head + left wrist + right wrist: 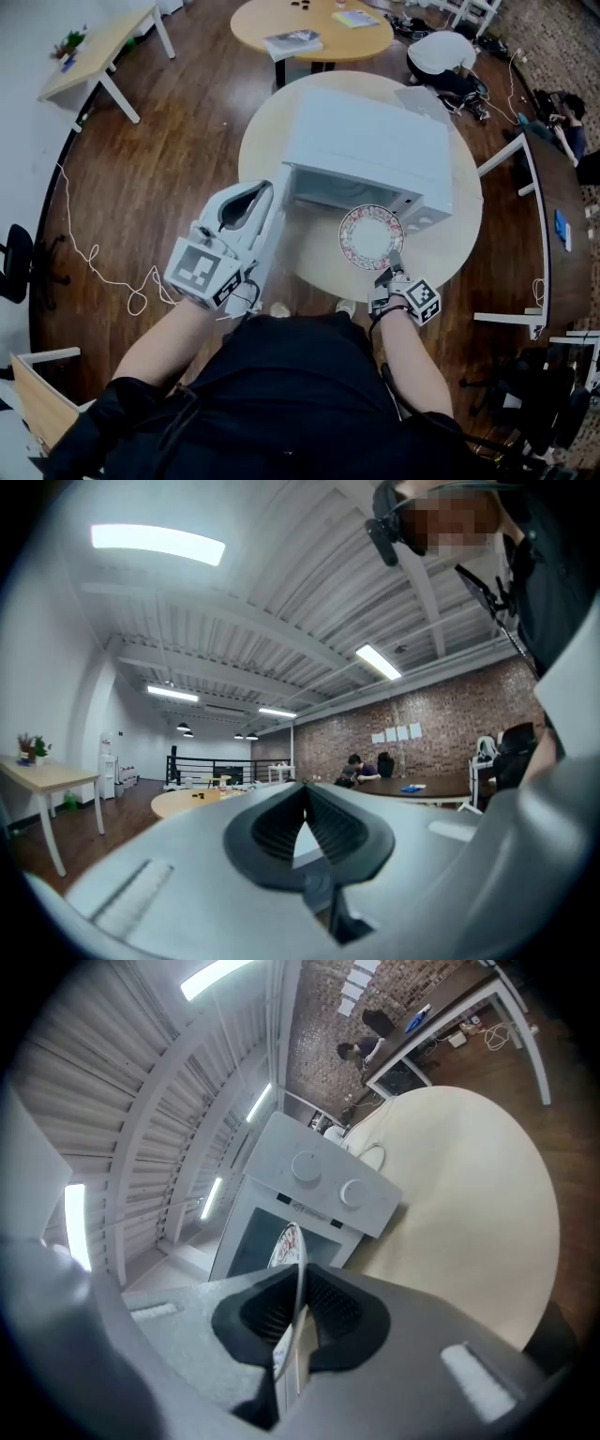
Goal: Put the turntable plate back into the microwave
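A white microwave [366,141] stands on a round beige table [441,253], its front toward me. The turntable plate [371,236], round with a red patterned rim, hangs just in front of the microwave's front, above the table. My right gripper [394,272] is shut on its near rim. In the right gripper view the plate [292,1246] shows edge-on between the jaws of the right gripper [298,1279], with the microwave [319,1180] and its two knobs beyond. My left gripper [267,192] is by the microwave's left front corner. The left gripper [302,789] has its tips together and nothing between them.
A second round table [309,23] with books stands behind the microwave. A light desk [98,47] is at the far left. A long dark table [553,216] runs down the right, with a seated person [567,117] there. A white cable [94,262] lies on the wooden floor.
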